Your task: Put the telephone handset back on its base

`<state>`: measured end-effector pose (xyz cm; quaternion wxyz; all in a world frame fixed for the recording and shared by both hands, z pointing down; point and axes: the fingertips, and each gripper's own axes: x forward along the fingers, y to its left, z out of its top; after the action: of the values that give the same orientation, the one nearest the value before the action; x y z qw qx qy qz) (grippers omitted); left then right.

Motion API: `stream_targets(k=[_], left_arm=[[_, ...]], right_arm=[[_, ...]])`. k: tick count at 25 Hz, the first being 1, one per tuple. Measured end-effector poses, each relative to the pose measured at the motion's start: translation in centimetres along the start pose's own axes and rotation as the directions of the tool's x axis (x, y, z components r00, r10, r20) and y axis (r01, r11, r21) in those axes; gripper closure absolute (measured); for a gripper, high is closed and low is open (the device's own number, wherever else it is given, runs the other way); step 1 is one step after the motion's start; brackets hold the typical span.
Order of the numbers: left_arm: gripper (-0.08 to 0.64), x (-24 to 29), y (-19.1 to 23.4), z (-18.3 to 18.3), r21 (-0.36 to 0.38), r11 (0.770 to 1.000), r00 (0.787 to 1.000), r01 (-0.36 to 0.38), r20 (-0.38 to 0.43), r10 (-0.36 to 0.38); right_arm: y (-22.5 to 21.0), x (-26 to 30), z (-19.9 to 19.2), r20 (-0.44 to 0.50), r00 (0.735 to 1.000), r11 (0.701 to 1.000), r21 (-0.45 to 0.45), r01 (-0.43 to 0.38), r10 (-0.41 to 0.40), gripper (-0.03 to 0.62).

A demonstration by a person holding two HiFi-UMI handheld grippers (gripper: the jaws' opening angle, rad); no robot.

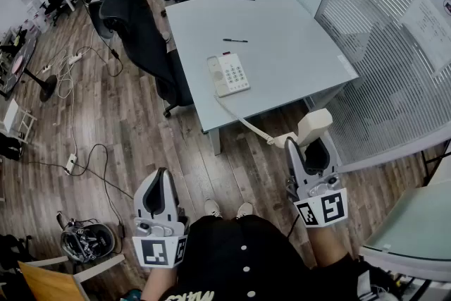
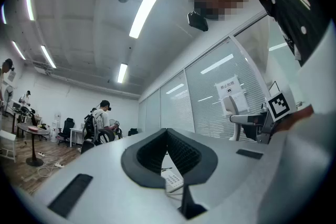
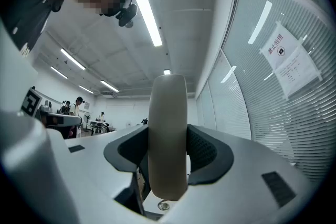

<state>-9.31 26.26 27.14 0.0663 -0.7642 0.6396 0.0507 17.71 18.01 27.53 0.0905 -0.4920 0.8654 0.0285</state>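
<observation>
Head view: the telephone base [image 1: 228, 74] sits near the front-left edge of the table [image 1: 296, 46], with open tabletop to its right and behind it. A chair [image 1: 137, 25] crowds the table's left side and a blind-covered partition [image 1: 394, 46] its right. The handset [image 1: 313, 125] is past the front edge, over wooden floor. Its cord [image 1: 243, 122] runs back to the base. The right gripper [image 1: 310, 148], held forward, clamps it. The left gripper [image 1: 162, 176] sits low by the hip.

Left gripper view: its 2 jaws meet at the tips, with nothing between them.

Right gripper view: the 2 jaws press the upright handset's sides.
</observation>
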Motion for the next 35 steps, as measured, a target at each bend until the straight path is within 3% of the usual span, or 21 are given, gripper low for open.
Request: stream_targets(k=[15, 25, 35], left_arm=[[0.545, -0.4, -2.0, -0.2, 0.012, 1.0, 0.999, -0.014, -0.03, 0.014], [0.545, 0.4, -3.8, -1.3, 0.012, 0.997, 0.996, -0.074, -0.05, 0.074], [0.545, 4.4, -1.3, -2.5, 0.015, 0.998, 0.997, -0.056, -0.047, 0.057]], right_arm=[[-1.8, -1.6, -0.1, 0.012, 1.0, 0.998, 0.063, 0.0, -0.001, 0.356], [-3.9, -1.7, -1.5, -0.011, 0.999, 0.996, 0.085, -0.039, 0.04, 0.356], [-4.6, 1.7, -2.7, -0.012, 0.999, 0.998, 0.055, -0.035, 0.036, 0.356]])
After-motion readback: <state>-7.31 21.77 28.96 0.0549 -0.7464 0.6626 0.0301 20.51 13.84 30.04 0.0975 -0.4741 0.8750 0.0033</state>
